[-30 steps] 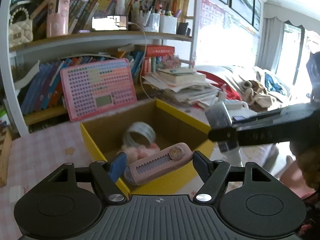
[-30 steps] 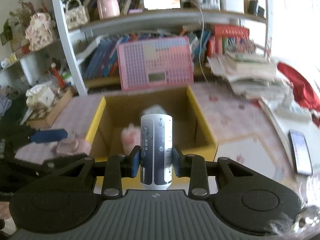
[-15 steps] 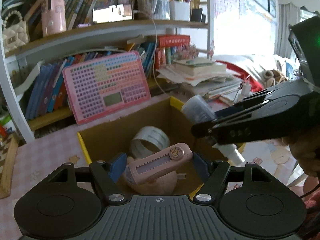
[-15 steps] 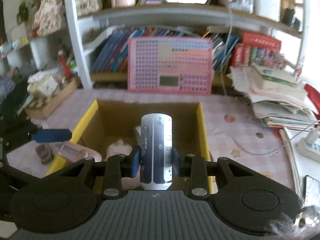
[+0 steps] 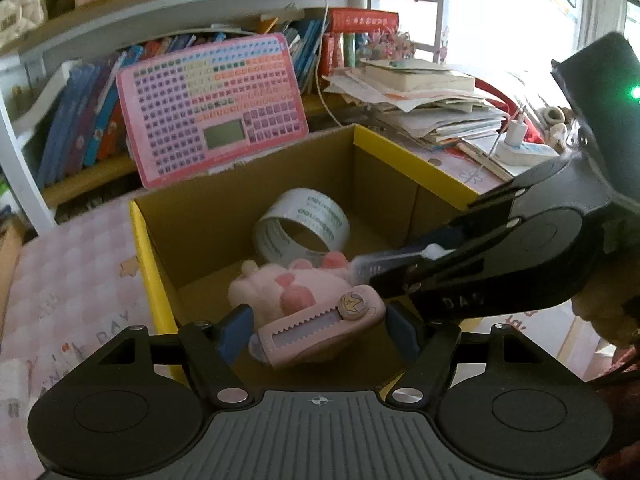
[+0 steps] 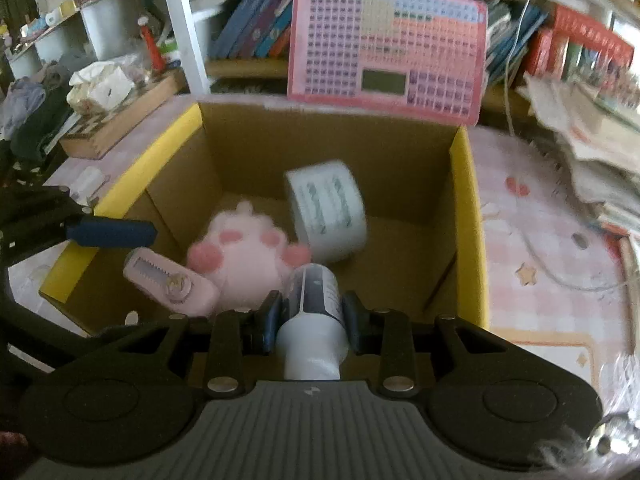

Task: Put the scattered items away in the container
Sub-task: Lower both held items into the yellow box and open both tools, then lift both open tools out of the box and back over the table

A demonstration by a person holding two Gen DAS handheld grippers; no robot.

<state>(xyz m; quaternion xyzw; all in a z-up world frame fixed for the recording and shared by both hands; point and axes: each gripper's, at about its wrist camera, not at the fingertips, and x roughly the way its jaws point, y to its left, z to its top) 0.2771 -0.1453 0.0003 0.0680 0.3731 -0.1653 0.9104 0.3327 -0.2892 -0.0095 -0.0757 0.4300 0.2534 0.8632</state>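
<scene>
Left wrist view: an open cardboard box with yellow-edged flaps (image 5: pixel 256 216) is seen on the pink checked table (image 5: pixel 68 264), directly ahead of and below both tools. The left tongs (image 5: pixel 316 330) are spread fairly wide; a pink plastic utility knife with a toothed slider (image 5: pixel 320 330) lies across the gap, its long axis running crosswise from one blue pad to the other and tilted up toward the right. Firm contact with both pads cannot be confirmed, so whether the knife is gripped or merely resting there is left open. In the right wrist view the knife (image 6: pixel 170 282) is seen hanging over the box's left inner side, above the floor.

Right wrist view: the right tongs (image 6: pixel 310 318) are closed narrow on a white-and-dark cylindrical bottle (image 6: pixel 314 308), its long axis pointing forward along the fingers and down into the box. Both loads are already inside the box's outline, past the near rim.

Already on the box floor are noted a pink plush toy (image 6: pixel 246 256) and a roll of printed clear tape (image 6: pixel 326 216), the roll leaning beside the toy at the rear.

Judgement: release is the step in hand. The bottle's nose is aimed at the bare floor just right of the plush toy; the knife sits over the toy's left. Neither arm is clearly nearer.
</scene>
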